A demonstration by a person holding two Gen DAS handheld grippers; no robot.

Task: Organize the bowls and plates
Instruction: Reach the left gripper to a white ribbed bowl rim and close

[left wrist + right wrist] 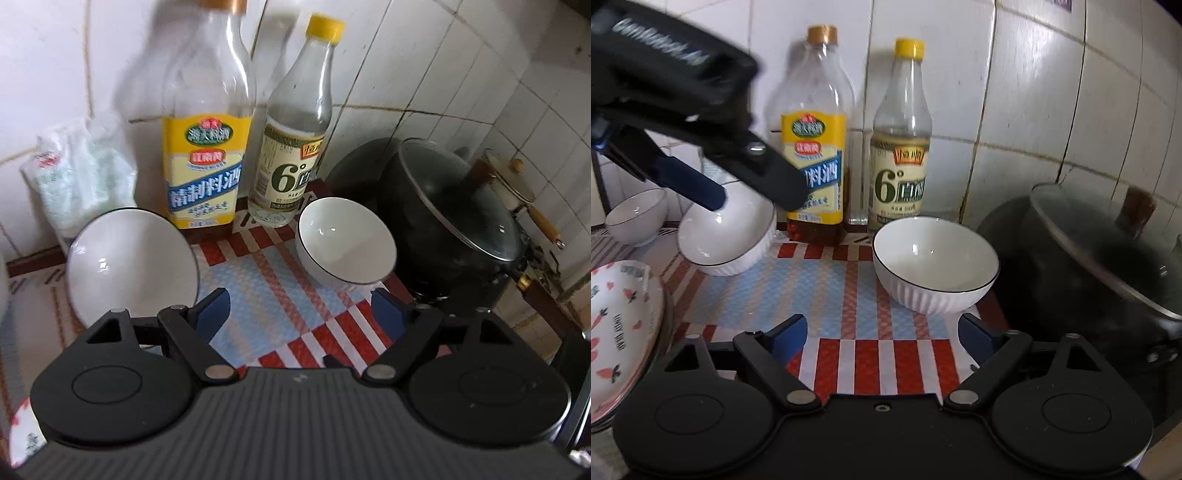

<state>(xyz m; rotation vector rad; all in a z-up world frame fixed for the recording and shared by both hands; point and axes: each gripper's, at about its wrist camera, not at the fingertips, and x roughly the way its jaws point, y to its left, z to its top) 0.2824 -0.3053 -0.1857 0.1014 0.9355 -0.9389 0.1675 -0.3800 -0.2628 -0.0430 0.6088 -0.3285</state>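
Nearest the right wrist camera, the right gripper (882, 338) hangs wide and empty above the checked mat (849, 354). Just ahead and slightly to its right sits a white ribbed bowl (936, 264), upright on the mat's far right corner, close beside the dark lidded pot (1108, 266). This gripper is the nearer one to that bowl, which is round with no long axis, so I judge a short forward reach over the near rim would take it.

To the left, a stack of carrot-print plates (624, 332) rests at the mat's edge. Farther back and left, the left gripper (301, 314), also spread wide and holding nothing, hovers beside a second white bowl (131, 258), which lies ahead and to its left. In the right view one blue finger (698, 188) appears over that bowl's opening; whether it touches I cannot tell. A third bowl (637, 214) sits farther left. Against the tiled wall stand two bottles (816, 147).
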